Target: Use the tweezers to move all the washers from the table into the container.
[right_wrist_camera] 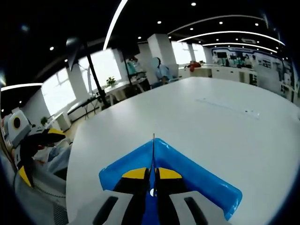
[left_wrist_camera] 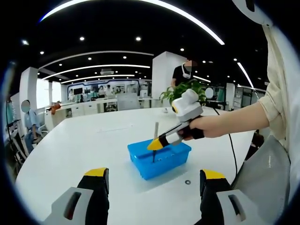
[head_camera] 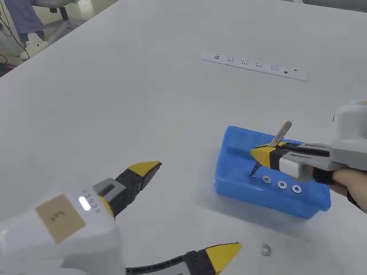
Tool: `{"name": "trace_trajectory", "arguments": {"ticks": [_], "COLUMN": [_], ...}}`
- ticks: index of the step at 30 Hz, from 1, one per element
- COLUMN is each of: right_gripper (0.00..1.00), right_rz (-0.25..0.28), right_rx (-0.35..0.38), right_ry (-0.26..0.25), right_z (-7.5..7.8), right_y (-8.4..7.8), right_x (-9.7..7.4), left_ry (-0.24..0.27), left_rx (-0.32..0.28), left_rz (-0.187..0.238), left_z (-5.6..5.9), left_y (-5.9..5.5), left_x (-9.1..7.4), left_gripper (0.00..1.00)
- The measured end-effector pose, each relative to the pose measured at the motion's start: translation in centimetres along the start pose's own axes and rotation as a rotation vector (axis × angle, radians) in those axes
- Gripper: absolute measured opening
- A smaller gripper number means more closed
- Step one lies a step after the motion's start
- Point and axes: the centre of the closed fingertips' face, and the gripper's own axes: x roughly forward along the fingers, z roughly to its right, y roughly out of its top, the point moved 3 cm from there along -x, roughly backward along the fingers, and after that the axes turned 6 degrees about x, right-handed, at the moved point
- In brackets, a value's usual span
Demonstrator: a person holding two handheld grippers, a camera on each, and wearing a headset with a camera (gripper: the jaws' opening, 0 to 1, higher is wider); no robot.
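A blue container sits on the white table and holds three washers in a row. One more washer lies on the table in front of it, also visible as washer. My right gripper is shut on the tweezers, whose tip points down into the container. In the right gripper view, the gripper clamps the thin tweezers over the container. My left gripper stands open near the front left, with nothing between its fingers.
A long white strip lies flat at the far side of the table. The table edge runs along the far left, with office chairs beyond it. A wide bare tabletop spreads left of the container.
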Motion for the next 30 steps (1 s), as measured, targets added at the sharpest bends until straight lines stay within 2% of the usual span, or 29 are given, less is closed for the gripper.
{"name": "trace_trajectory", "arguments": {"ticks": [9, 13, 21, 30], "right_gripper": [0.04, 0.04, 0.04, 0.04], "right_rz": [-0.017, 0.011, 0.033, 0.084], "right_rx": [-0.036, -0.032, -0.041, -0.036], "right_ry": [0.006, 0.016, 0.018, 0.033], "right_z": [-0.3, -0.5, -0.7, -2.0], "right_y": [-0.3, 0.1, 0.7, 1.5], "right_x": [0.0, -0.4, -0.6, -1.6], "left_ry": [0.000, 0.002, 0.000, 0.000], "left_rx": [0.000, 0.000, 0.001, 0.003], "left_rz": [0.001, 0.002, 0.002, 0.000], "left_z": [0.0, 0.0, 0.0, 0.0], "left_y": [0.1, 0.1, 0.0, -0.1], "left_x": [0.0, 0.0, 0.0, -0.1], "left_gripper": [0.80, 0.80, 0.80, 0.80]}}
